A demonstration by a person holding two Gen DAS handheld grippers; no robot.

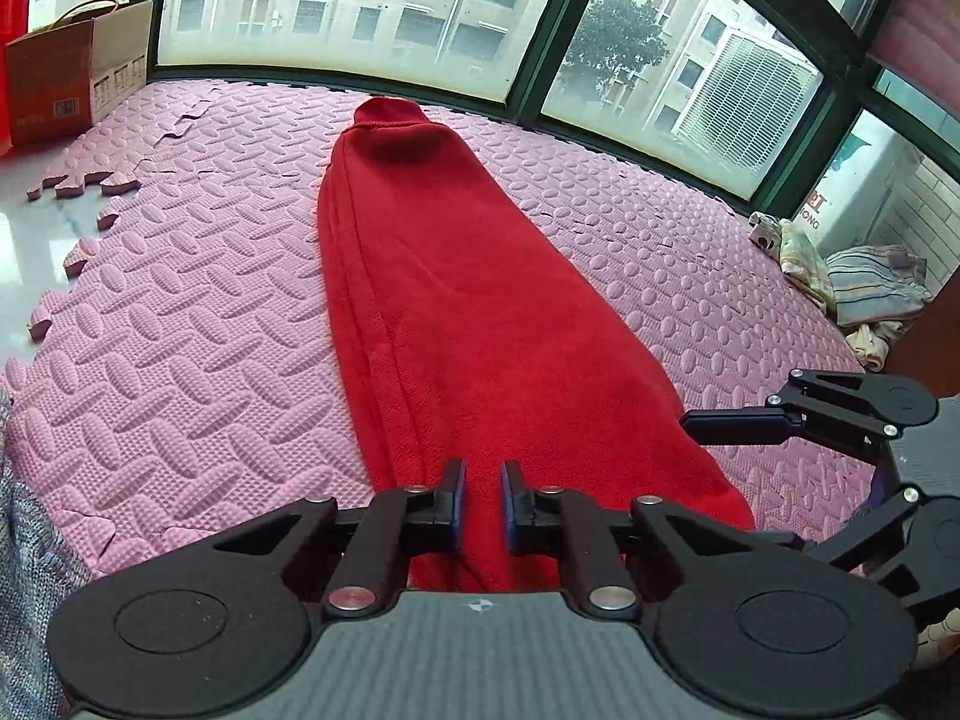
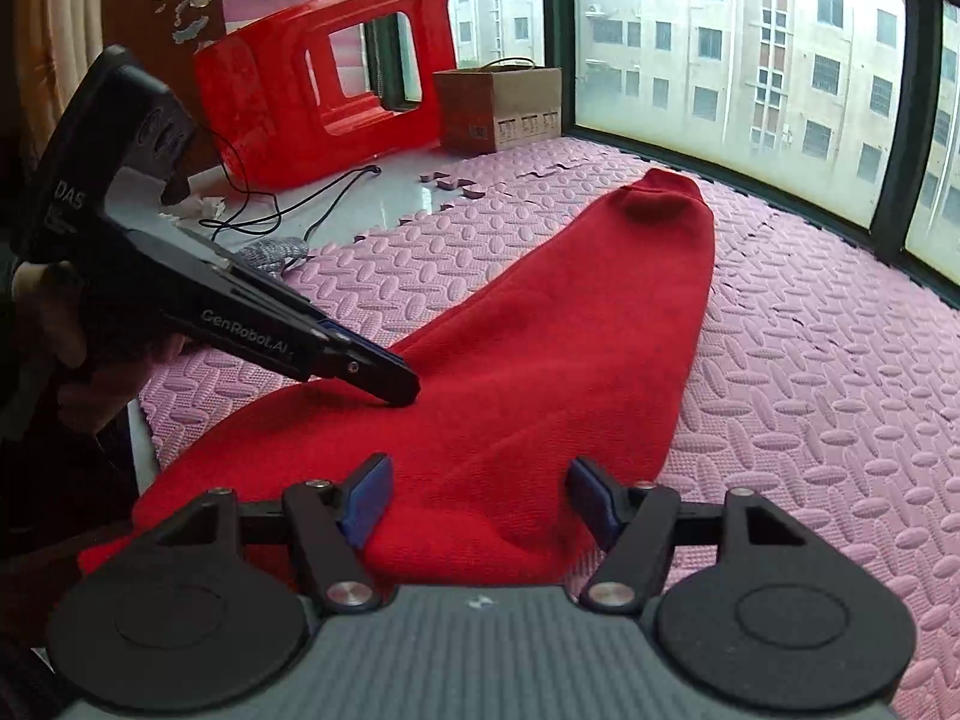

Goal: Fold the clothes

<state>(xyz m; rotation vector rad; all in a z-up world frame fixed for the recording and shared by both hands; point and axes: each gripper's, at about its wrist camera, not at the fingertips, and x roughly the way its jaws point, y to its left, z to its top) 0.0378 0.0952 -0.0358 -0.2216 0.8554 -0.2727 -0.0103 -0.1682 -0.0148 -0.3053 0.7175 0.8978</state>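
Observation:
A red knit sweater (image 1: 468,300), folded lengthwise into a long strip, lies on the pink foam mat (image 1: 180,312) with its collar at the far end by the window. My left gripper (image 1: 483,498) is at the sweater's near end, its blue pads close together with red fabric pinched between them. In the right wrist view the left gripper (image 2: 399,390) comes in from the left, tips together on the sweater (image 2: 600,312). My right gripper (image 2: 480,498) stands open over the near right corner of the cloth, with nothing pressed between its pads. It also shows at the right edge of the left wrist view (image 1: 744,480).
A cardboard box (image 2: 498,108) and an overturned red plastic stool (image 2: 312,78) stand on the white floor to the left of the mat. A black cable (image 2: 300,204) and a grey knit garment (image 2: 273,252) lie there. A pile of striped clothes (image 1: 864,288) sits at the mat's right edge. Windows bound the far side.

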